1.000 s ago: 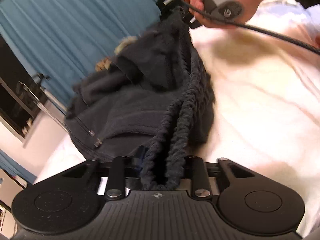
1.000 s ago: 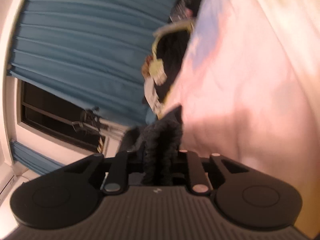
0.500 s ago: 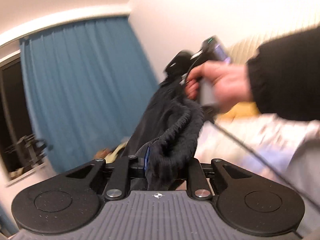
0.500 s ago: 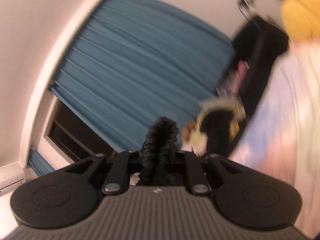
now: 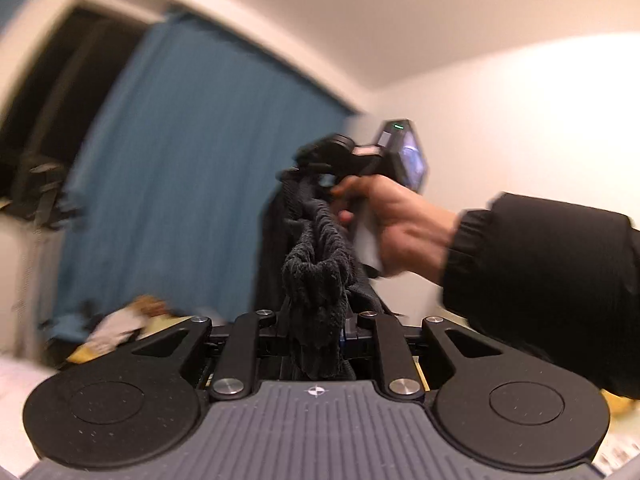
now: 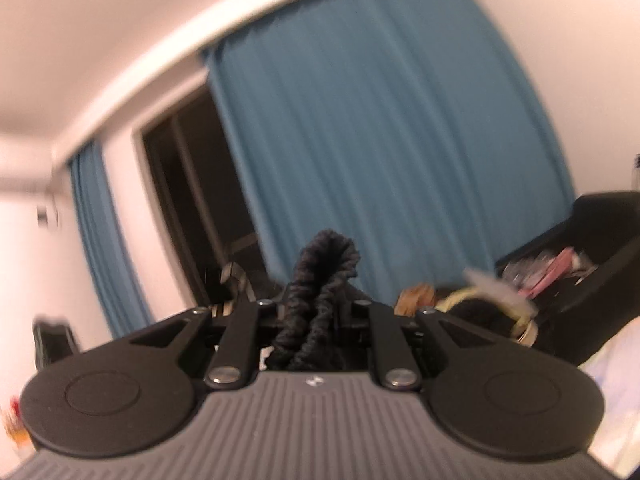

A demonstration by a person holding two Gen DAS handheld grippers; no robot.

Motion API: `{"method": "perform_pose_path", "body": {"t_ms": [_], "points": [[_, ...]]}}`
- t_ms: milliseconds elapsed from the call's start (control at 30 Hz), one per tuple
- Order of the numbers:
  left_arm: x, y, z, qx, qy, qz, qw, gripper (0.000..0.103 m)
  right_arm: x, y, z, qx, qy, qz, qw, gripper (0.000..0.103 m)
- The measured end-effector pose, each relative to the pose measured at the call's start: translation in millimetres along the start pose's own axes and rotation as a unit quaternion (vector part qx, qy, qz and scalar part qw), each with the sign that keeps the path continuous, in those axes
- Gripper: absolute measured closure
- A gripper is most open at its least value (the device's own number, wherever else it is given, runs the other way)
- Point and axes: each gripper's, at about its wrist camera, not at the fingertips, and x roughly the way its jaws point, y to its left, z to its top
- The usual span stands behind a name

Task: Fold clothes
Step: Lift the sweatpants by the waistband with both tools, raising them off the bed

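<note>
A dark grey ribbed knit garment (image 5: 316, 264) hangs in the air, stretched between both grippers. My left gripper (image 5: 316, 332) is shut on one bunched end of its ribbed hem. In the left wrist view the right gripper (image 5: 316, 168) is up ahead, held by a hand (image 5: 396, 220) in a black sleeve, shut on the other end of the hem. The right wrist view shows my right gripper (image 6: 316, 320) pinching a folded loop of the same garment (image 6: 324, 268), which sticks up between the fingers. The rest of the cloth hangs below, hidden.
A blue curtain (image 6: 380, 140) and a dark window (image 6: 192, 208) fill the background. A black chair or bin with clutter (image 6: 580, 256) stands at right, beside the pale bed sheet (image 6: 616, 376). Loose items (image 5: 120, 324) lie low at the left.
Both grippers rose from just above the bed to well up in the air and rolled upright, lifting the dark garment off the sheet. Both grips held.
</note>
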Motion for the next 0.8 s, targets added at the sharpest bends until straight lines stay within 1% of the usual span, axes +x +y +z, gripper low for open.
{"method": "perform_pose_path", "body": {"t_ms": [67,133,200,267,367,433,467,533,600,633,700,733,767,800], "points": [[-6,56,-3,-0.045,0.001,0.057,0.9974,0.083,55,38,-41,-0.025,0.033,0.006,0.999,0.086],[-16,114,-5,-0.090,-0.003,0.115,0.9893,0.083,110,74,-85,-0.042,0.061,0.025,0.997,0.086],[-34,166,0,-0.127,-0.017,0.169,0.9773,0.083,155,118,-132,-0.065,0.087,0.049,0.993,0.086],[-48,214,0,-0.157,-0.033,0.218,0.9626,0.083,201,162,-182,-0.084,0.115,0.080,0.987,0.086],[-65,276,-2,-0.178,-0.059,0.285,0.9399,0.083,268,230,-254,-0.116,0.158,0.122,0.973,0.086],[-80,315,-7,-0.202,-0.076,0.328,0.9195,0.083,308,270,-299,-0.139,0.184,0.153,0.961,0.087],[-87,332,-13,-0.209,-0.078,0.355,0.9078,0.083,327,289,-319,-0.151,0.195,0.170,0.954,0.086],[-96,363,-25,-0.237,-0.075,0.394,0.8847,0.083,356,325,-371,-0.189,0.224,0.198,0.935,0.086],[-108,385,-38,-0.259,-0.065,0.424,0.8656,0.083,384,356,-424,-0.227,0.259,0.220,0.913,0.086],[-111,395,-43,-0.264,-0.058,0.437,0.8577,0.083,394,366,-451,-0.243,0.280,0.226,0.901,0.085],[-115,411,-54,-0.276,-0.044,0.454,0.8458,0.083,410,383,-501,-0.271,0.321,0.234,0.877,0.080],[-117,417,-60,-0.284,-0.038,0.459,0.8407,0.083,412,387,-520,-0.279,0.333,0.240,0.868,0.071],[-120,421,-66,-0.290,-0.036,0.463,0.8371,0.082,411,388,-528,-0.275,0.333,0.247,0.867,0.061],[-125,424,-71,-0.294,-0.037,0.463,0.8351,0.081,410,389,-535,-0.269,0.334,0.256,0.867,0.054]]}}
